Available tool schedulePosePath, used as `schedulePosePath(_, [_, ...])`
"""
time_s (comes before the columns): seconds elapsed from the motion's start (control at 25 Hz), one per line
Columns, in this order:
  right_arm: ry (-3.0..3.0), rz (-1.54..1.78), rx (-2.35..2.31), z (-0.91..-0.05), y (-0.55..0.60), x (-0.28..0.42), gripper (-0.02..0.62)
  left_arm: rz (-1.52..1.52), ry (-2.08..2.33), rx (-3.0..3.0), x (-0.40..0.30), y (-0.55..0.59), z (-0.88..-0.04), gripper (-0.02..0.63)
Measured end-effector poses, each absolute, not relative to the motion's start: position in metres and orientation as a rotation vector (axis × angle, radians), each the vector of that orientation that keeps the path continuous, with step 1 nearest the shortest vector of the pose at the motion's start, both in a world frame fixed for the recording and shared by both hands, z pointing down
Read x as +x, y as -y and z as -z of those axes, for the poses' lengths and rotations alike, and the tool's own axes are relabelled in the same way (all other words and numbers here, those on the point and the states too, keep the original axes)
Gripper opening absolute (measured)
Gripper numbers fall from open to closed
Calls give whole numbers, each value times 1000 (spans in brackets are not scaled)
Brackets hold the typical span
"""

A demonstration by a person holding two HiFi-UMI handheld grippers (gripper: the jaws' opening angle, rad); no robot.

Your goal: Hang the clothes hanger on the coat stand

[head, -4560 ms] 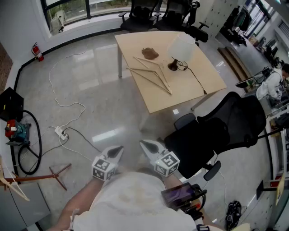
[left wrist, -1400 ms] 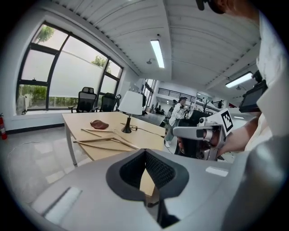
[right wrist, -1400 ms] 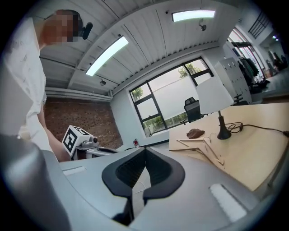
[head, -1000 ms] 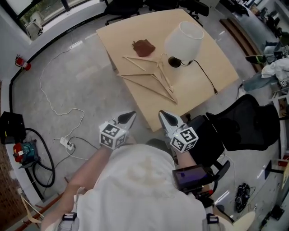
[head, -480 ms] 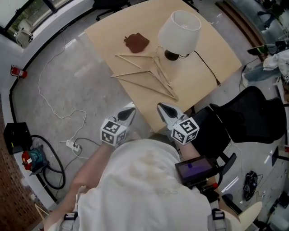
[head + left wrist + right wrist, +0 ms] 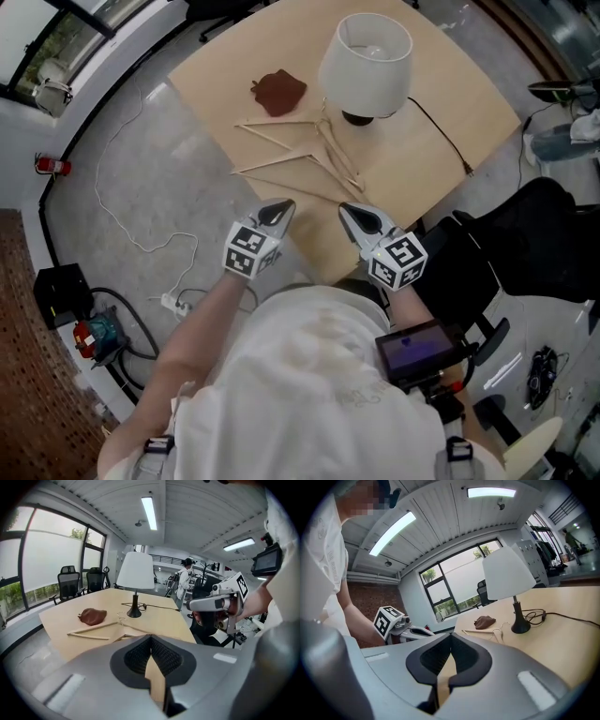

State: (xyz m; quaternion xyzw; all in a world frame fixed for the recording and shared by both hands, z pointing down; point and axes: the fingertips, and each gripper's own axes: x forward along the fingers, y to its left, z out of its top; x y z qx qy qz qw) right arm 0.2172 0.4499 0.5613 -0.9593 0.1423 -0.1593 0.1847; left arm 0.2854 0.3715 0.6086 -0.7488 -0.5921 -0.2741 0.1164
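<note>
head view: left gripper [image 6: 279, 210] and right gripper [image 6: 350, 214] hover at the table's [image 6: 441, 141] near edge, short of the wooden hangers [image 6: 291, 155] lying flat beside the lamp [image 6: 367, 61]; left gripper view: jaws clenched together, empty; right gripper view: jaws clenched together, empty

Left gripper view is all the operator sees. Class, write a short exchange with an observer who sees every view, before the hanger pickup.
Operator: Is the right gripper free?
Observer: Yes. Its own view shows it shut, with nothing between the jaws.
Operator: How many hangers are there?
Observer: The head view shows what looks like two, overlapped.
</note>
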Motion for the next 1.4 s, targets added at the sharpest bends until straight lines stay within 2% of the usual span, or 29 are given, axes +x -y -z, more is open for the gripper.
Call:
schedulePosePath(0.52, [-313,466,-2649,-582,-490,209,15,897,1648,-1955,364,-417,-675,6])
schedulePosePath(0.96, [-183,458,-2613,-593,-539,188,15,870,1456,-1578,413,-438,-741,132])
schedulePosePath(1.2, [-123,440,-2602,-595,-563,181,14,830,1420,-1404,416,-441,-757,150])
schedulePosePath(1.4, [-116,438,-2603,-597,-568,180,15,842,1373,-1318,417,-434,-772,137])
